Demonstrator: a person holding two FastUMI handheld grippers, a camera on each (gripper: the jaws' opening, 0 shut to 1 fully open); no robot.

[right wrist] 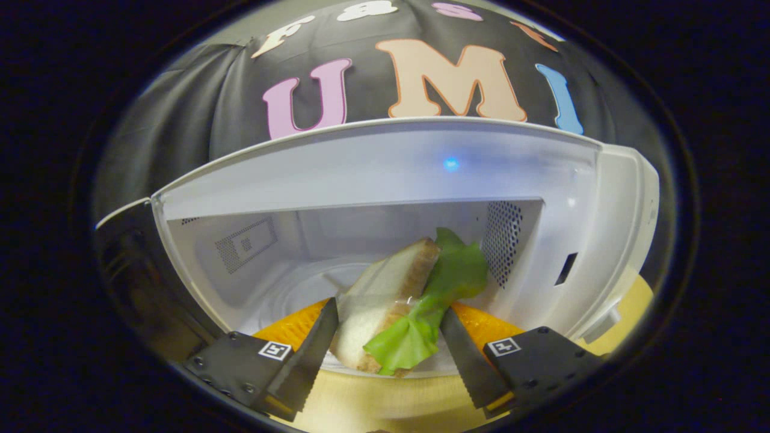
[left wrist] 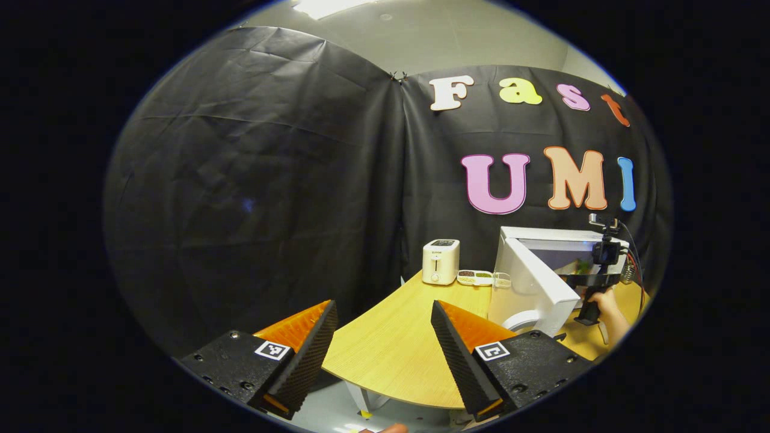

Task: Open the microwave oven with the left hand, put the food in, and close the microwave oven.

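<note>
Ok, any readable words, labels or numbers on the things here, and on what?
None readable.
Left gripper, and right gripper holding the sandwich: square patterned markers, no words.
Toaster: top panel too small to read.
Microwave oven: no text visible.

The counter (left wrist: 391, 349) is pale wood-grain laminate, smooth with a soft sheen. The microwave oven (right wrist: 385, 162) has a glossy white plastic shell and perforated panels in its cavity walls. The toaster (left wrist: 440, 261) looks smooth cream plastic. The booth wall is matt, creased black cloth. The sandwich (right wrist: 385, 294) shows porous bread and a glossy lettuce leaf.
</note>
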